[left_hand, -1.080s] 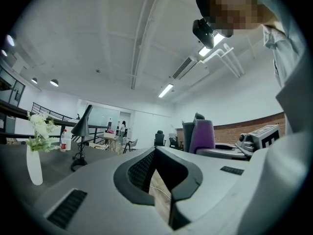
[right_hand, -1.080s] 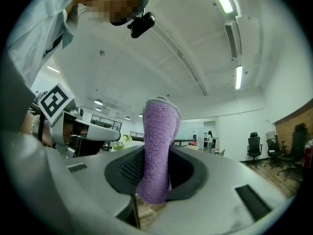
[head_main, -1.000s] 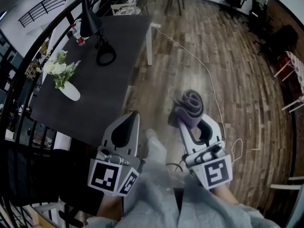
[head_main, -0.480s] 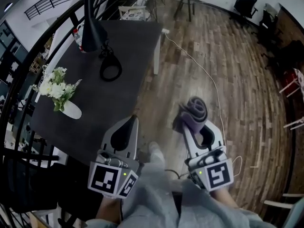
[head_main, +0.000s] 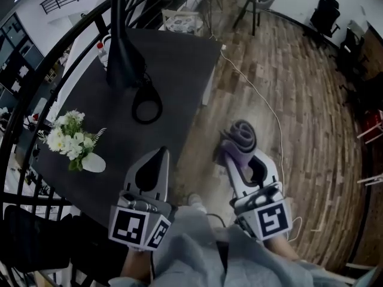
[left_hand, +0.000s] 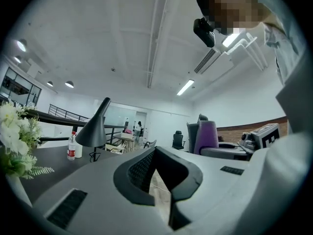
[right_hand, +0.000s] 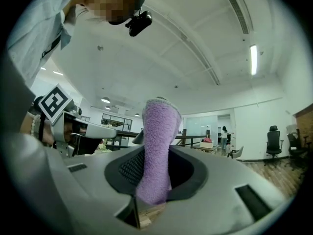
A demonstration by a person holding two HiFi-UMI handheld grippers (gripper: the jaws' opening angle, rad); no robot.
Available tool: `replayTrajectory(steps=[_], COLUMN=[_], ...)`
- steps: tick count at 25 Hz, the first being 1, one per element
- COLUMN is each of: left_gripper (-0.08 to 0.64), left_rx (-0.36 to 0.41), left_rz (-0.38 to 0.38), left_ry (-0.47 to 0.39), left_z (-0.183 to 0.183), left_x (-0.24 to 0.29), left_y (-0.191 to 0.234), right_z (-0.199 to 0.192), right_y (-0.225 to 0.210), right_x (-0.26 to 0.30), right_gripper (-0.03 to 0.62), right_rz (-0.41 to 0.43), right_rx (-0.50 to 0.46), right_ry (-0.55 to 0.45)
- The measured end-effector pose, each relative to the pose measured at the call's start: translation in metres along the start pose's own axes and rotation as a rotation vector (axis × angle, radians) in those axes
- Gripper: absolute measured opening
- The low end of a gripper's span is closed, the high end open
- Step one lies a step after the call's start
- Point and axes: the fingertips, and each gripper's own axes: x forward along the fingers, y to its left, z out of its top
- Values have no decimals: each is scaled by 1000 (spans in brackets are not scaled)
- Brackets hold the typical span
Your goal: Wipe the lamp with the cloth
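Wiping has not begun, judging by the layout. The purple fleecy cloth (head_main: 240,137) is clamped in the right claw (head_main: 235,156), bunched and standing up from between the jaws, and it hangs over the floor well apart from the lamp. The left claw (head_main: 160,154) has its jaws drawn together at the tips with nothing between them, and sits over the near edge of the tabletop. The black cone-shaded desk lamp (head_main: 124,58) stands upright towards the far end of the dark grey rectangular tabletop (head_main: 179,70), untouched, with its black ring-shaped foot (head_main: 147,106) just in front of it. All of the task therefore remains: carrying the cloth across to the lamp and passing it over the shade and stem. Other items on the tabletop are a white vase of white flowers (head_main: 75,145) at the near left and a small bottle with a red band (head_main: 102,51) beside the lamp. The room is an open office with a wood-plank floor (head_main: 299,118), a white cable (head_main: 263,100) trailing across it, black office chairs (head_main: 326,17) at the far side and a black railing (head_main: 36,94) curving along the left.
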Motion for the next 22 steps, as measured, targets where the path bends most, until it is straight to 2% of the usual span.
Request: replayTrajectory(steps=[10, 14, 22], left_gripper=[5, 5, 5], left_rx=[-35, -27, -28], left_rz=[86, 124, 254], left_ry=[7, 2, -44], left_z=[-4, -3, 9], left_x=[41, 40, 29], left_y=[70, 84, 112], right_z=[-10, -10, -3], right_y=[-9, -6, -13], right_x=[92, 107, 145], right_gripper=[110, 110, 110], right_rz=[88, 109, 188], right_rx=[-18, -24, -61], right_ry=[21, 31, 8])
